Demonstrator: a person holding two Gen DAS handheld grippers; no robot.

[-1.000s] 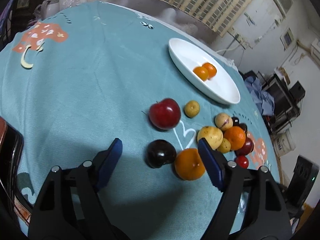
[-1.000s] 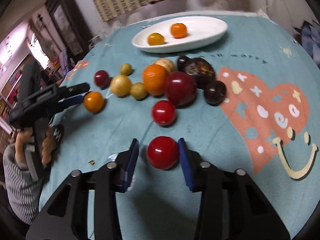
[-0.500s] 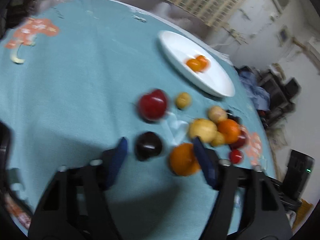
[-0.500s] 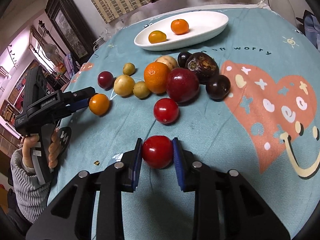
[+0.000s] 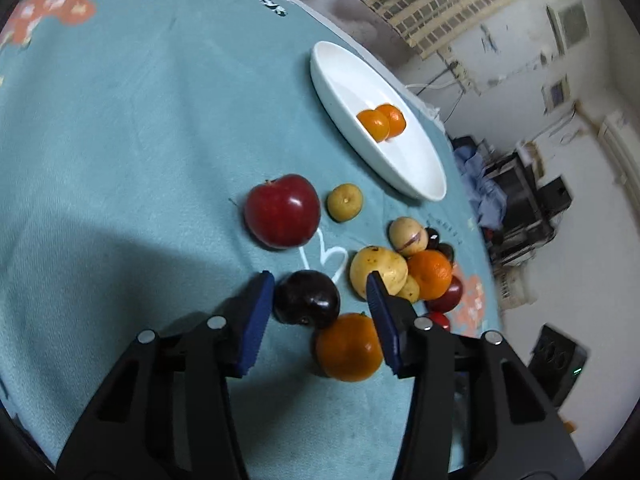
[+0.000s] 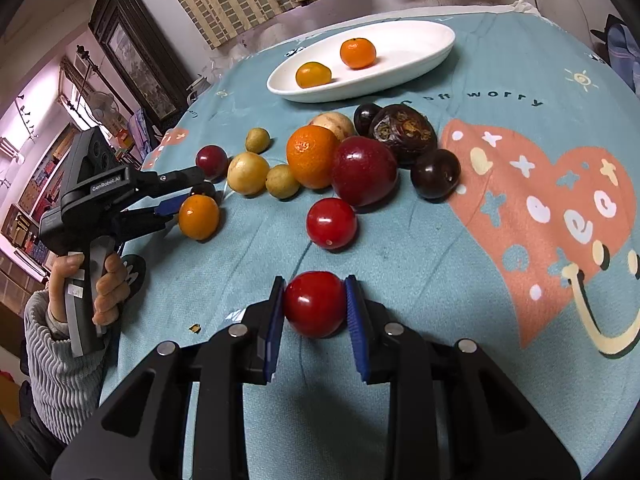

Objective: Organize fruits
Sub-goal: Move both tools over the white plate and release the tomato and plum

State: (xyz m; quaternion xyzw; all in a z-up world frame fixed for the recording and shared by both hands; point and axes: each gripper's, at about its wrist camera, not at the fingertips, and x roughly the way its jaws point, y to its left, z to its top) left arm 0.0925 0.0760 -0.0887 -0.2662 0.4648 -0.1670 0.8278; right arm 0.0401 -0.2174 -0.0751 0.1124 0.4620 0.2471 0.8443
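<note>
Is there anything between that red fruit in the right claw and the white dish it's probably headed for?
Yes. The red fruit sits clamped in the right claw. Between it and the white dish lie another red fruit and a cluster including an orange.

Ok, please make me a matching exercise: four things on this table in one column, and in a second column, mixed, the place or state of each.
1 white dish
2 wrinkled brown fruit
3 red apple
4 small red fruit

a beside a small yellow fruit
b clamped in the right gripper
c holding two oranges
d between two dark plums

Pairs: 1-c, 2-d, 3-a, 4-b
</note>
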